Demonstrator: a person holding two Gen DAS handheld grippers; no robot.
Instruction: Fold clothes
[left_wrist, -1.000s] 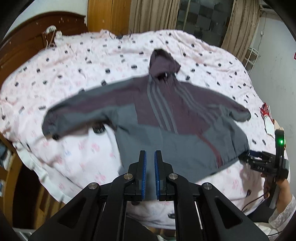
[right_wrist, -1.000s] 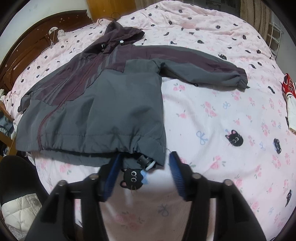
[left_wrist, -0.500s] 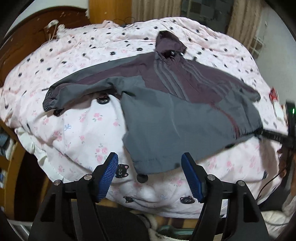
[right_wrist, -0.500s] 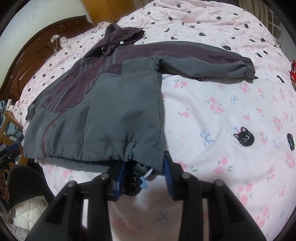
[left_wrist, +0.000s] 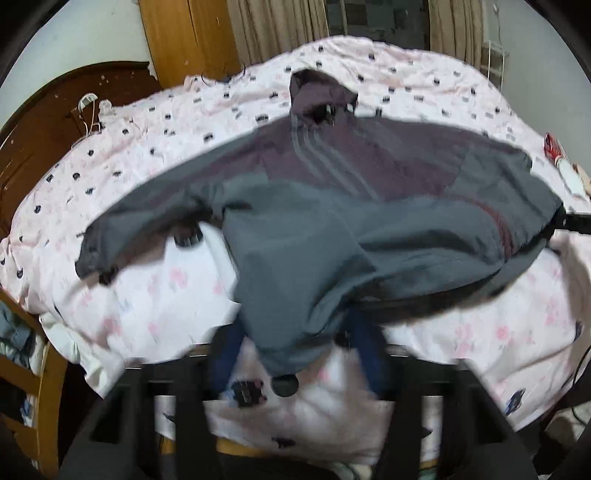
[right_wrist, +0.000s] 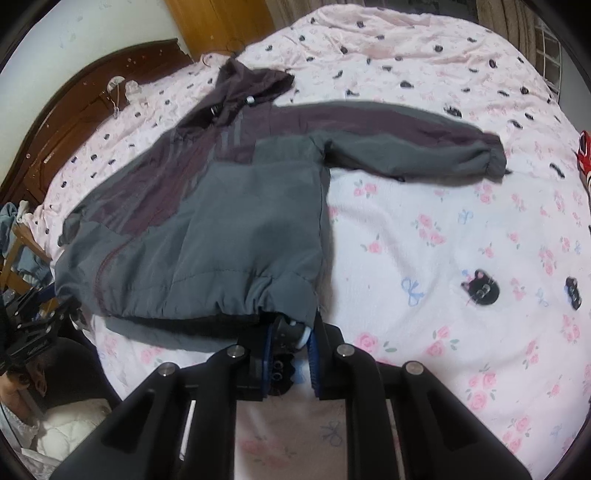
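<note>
A grey and maroon hooded jacket (left_wrist: 332, 206) lies spread face up on the pink bed, hood at the far side; it also shows in the right wrist view (right_wrist: 229, 206). My left gripper (left_wrist: 299, 354) has its jaws wide apart around the jacket's near hem corner; this view is blurred. My right gripper (right_wrist: 290, 347) is shut on the other hem corner, with a toggle between its blue pads (right_wrist: 314, 354). The left gripper also shows at the far left of the right wrist view (right_wrist: 33, 325).
The bed (right_wrist: 461, 258) has a pink quilt with cat and flower prints. A dark wooden headboard (left_wrist: 44, 129) stands at the left. A red item (right_wrist: 583, 147) lies at the right edge. Curtains and a wooden door stand behind.
My left gripper opened from shut and moved in onto the jacket's hem corner. My right gripper's jaws narrowed onto the other hem corner, and the hem has lifted a little.
</note>
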